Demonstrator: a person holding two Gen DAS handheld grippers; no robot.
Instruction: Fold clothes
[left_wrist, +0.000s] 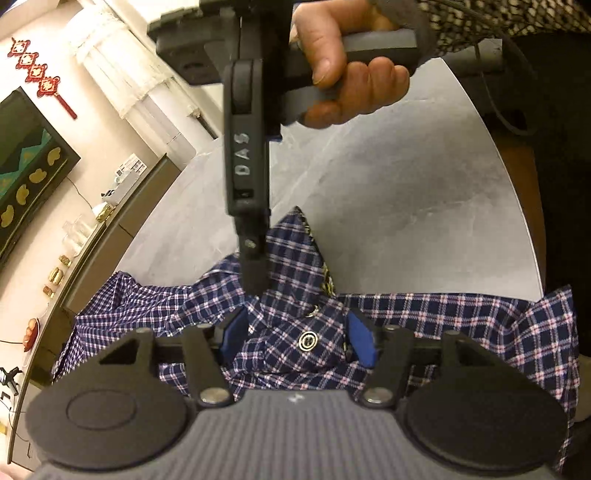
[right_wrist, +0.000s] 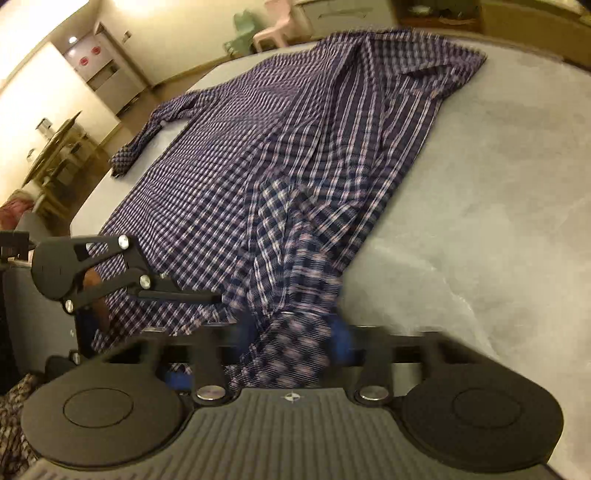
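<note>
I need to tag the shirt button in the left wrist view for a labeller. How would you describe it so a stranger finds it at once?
Start at the grey table, then the plaid shirt bunched at its near edge. Between the left gripper's blue fingers sits the button, a dark disc with a pale ring, the only round thing on the checks.

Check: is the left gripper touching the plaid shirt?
Touching. In the left wrist view, the left gripper has plaid shirt fabric bunched between its blue pads, button placket included.
</note>
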